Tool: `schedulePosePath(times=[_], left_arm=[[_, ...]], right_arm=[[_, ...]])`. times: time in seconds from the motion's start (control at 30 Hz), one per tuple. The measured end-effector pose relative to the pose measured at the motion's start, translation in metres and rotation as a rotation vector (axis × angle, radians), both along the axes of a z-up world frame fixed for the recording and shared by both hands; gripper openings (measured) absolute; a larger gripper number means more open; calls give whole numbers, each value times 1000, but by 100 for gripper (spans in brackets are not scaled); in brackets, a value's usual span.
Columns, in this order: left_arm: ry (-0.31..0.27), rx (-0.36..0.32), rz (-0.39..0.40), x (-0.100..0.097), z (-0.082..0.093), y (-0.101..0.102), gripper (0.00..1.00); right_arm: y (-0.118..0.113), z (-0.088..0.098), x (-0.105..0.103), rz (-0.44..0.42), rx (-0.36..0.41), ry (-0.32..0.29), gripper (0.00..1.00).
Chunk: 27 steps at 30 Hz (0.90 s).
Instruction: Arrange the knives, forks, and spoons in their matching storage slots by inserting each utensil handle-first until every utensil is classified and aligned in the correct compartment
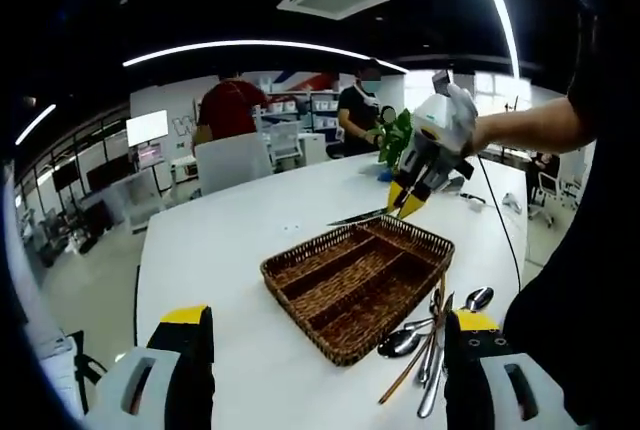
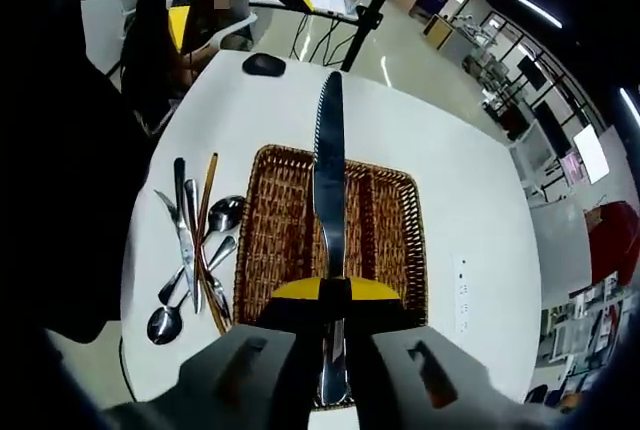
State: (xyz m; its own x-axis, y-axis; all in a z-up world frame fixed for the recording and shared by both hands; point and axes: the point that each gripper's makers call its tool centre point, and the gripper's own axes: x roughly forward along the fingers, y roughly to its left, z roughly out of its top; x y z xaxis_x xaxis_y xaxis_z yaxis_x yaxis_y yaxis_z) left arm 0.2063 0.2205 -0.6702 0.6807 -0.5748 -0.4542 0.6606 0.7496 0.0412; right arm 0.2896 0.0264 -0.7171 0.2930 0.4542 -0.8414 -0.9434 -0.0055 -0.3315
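A table knife point(image 2: 330, 180) is clamped in the right gripper point(image 2: 333, 295) above the wicker tray point(image 2: 262, 240), blade pointing forward. The left gripper point(image 1: 320, 350) is held open. The remaining cutlery point(image 2: 192, 250) lies beside the tray's edge. The handle should be lined up with one slot before lowering.

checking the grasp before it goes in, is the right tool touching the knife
Touching. In the right gripper view the right tool has its jaws closed on the knife, whose blade sticks out above the wicker tray.
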Motion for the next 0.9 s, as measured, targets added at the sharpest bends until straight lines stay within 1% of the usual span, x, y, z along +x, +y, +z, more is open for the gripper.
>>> schedulePosePath(times=[0.33,0.8,0.9], left_arm=[[6,1,1,-4,0,4,100],[6,8,16,-4,1,13,100],[7,8,21,-4,1,14,100]], right_arm=[[1,-19,-3,-10,-4,6,3],[1,-40,-1,-11,-15,13,3],[0,-46,-1,-22,-15,18,3]])
